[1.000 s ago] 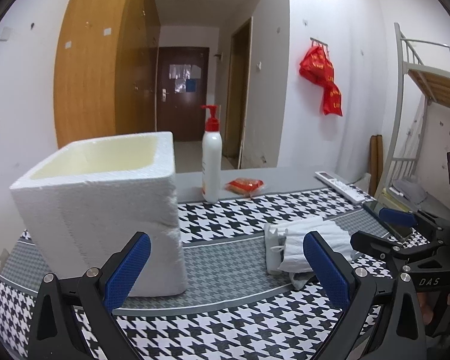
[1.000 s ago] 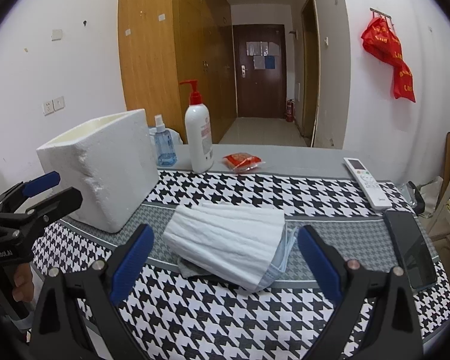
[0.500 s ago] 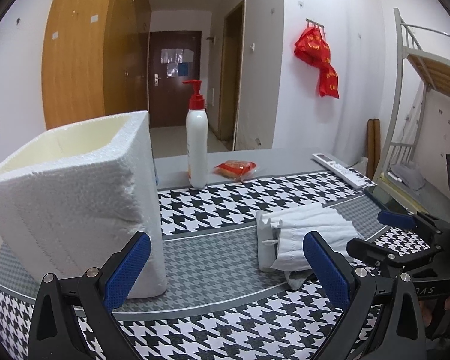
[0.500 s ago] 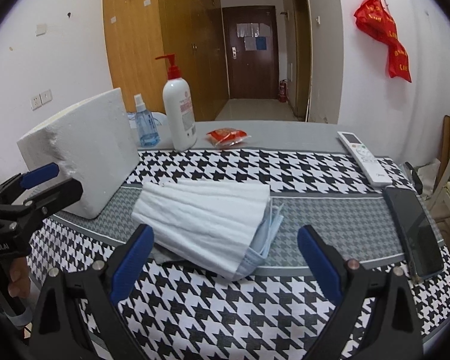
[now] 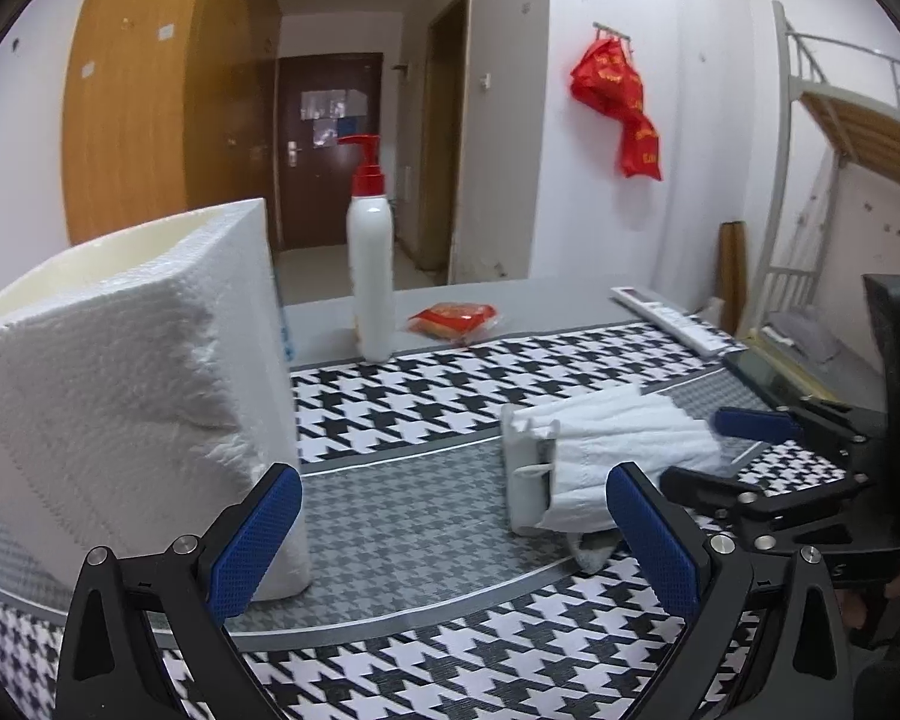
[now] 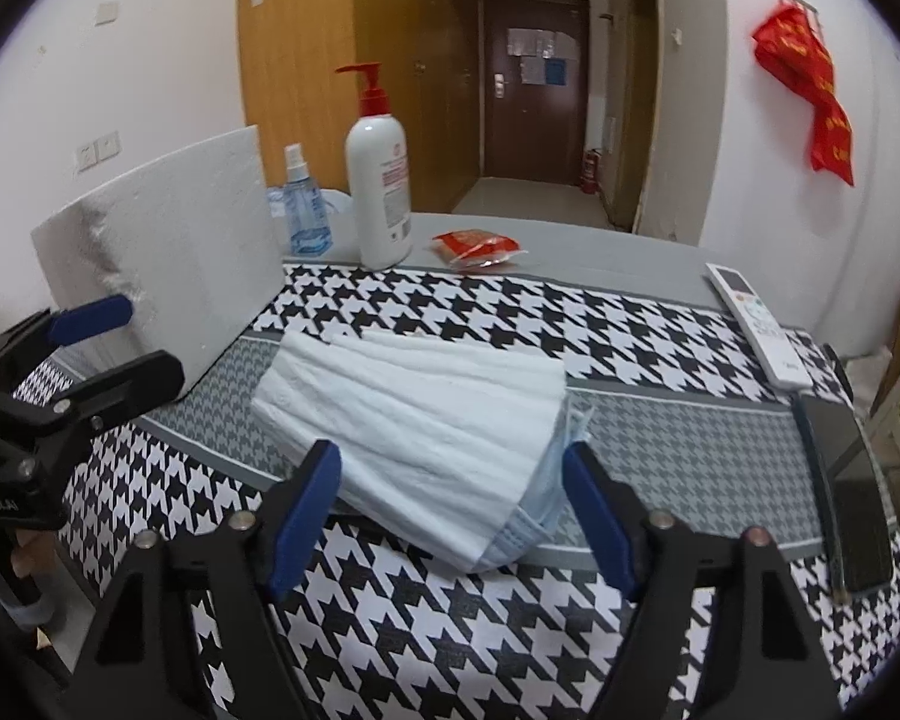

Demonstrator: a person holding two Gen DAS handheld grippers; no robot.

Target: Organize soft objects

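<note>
A stack of white and pale blue face masks (image 6: 426,438) lies on the houndstooth tablecloth; it also shows in the left wrist view (image 5: 594,450). My right gripper (image 6: 453,510) is open, its blue pads either side of the stack's near end, low over the cloth. It shows from the side in the left wrist view (image 5: 732,450). My left gripper (image 5: 450,540) is open and empty, between the white foam box (image 5: 132,396) and the masks. The foam box also stands at the left in the right wrist view (image 6: 168,264).
A white pump bottle (image 6: 379,192), a small blue spray bottle (image 6: 303,210) and a red packet (image 6: 477,247) stand at the table's back. A remote (image 6: 759,324) and a dark phone (image 6: 849,480) lie at the right edge. A bunk bed frame (image 5: 840,138) stands beyond.
My right gripper has moved forward and down to the mask stack and its jaws have narrowed around the stack's near end. My left gripper has shifted nearer the foam box.
</note>
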